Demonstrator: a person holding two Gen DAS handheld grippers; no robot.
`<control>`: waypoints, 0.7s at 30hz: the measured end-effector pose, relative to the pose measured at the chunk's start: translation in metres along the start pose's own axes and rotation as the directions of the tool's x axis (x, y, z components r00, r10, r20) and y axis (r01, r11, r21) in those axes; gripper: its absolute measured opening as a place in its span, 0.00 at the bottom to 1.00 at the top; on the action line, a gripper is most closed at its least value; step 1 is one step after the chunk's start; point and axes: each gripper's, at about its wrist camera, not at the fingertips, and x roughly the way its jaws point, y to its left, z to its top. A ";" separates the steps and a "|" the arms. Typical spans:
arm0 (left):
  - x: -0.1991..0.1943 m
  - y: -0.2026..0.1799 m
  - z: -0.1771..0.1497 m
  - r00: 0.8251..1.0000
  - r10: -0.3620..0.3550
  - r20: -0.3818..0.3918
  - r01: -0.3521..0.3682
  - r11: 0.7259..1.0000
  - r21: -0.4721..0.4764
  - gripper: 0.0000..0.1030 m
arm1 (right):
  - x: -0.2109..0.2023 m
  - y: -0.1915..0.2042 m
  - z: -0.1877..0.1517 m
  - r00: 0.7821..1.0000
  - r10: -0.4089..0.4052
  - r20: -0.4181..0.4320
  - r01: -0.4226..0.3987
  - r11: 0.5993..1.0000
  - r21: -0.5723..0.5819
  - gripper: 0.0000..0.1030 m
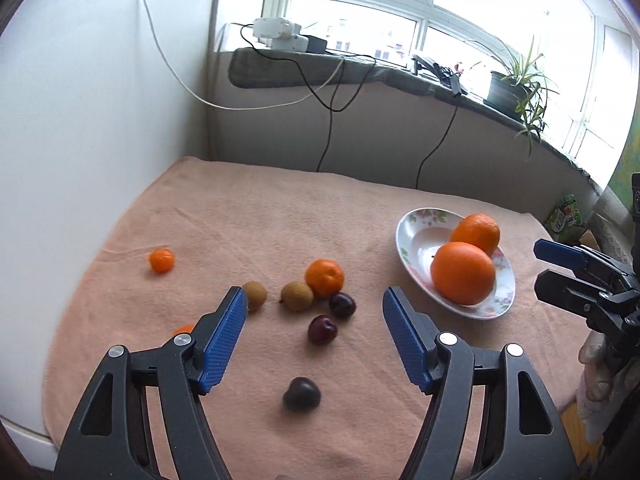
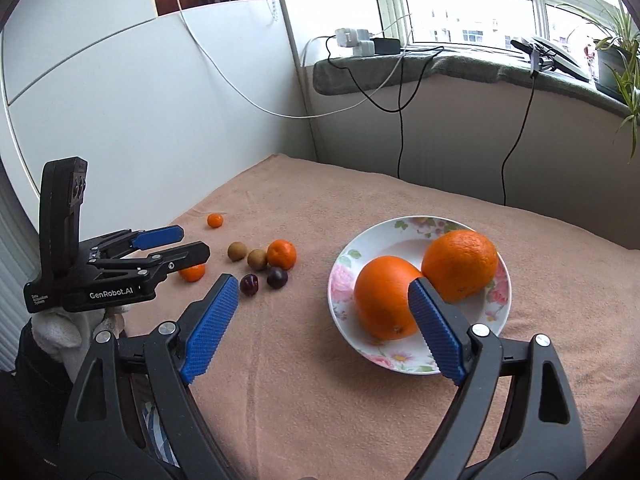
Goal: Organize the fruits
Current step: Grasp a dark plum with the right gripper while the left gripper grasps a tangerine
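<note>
A floral plate (image 2: 392, 240) holds two big oranges (image 2: 384, 296) (image 2: 460, 264) on the peach cloth. My right gripper (image 2: 321, 282) hangs open just before the plate, its jaws empty. To the left lie loose fruits: a tangerine (image 1: 325, 278), two kiwis (image 1: 255, 295) (image 1: 297, 296) and three dark plums (image 1: 342, 305) (image 1: 322, 330) (image 1: 301, 393). My left gripper (image 1: 313, 294) stands open above this group, gripping nothing. A small tangerine (image 1: 162, 260) sits alone at far left. Another tangerine (image 1: 183, 329) is half hidden behind the left finger.
The peach cloth (image 1: 280, 208) covers the table, with a white wall to the left and a windowsill behind. Cables (image 1: 328, 120) hang from the sill. A potted plant (image 1: 516, 84) stands at the sill's right end. A gloved hand (image 2: 60, 328) holds the left gripper.
</note>
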 end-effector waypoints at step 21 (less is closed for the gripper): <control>0.014 0.076 -0.040 0.996 0.064 -0.063 -0.075 0.978 -0.192 0.52 | 0.108 0.089 -0.024 0.952 0.189 -0.240 -0.224 0.966 -0.129 0.51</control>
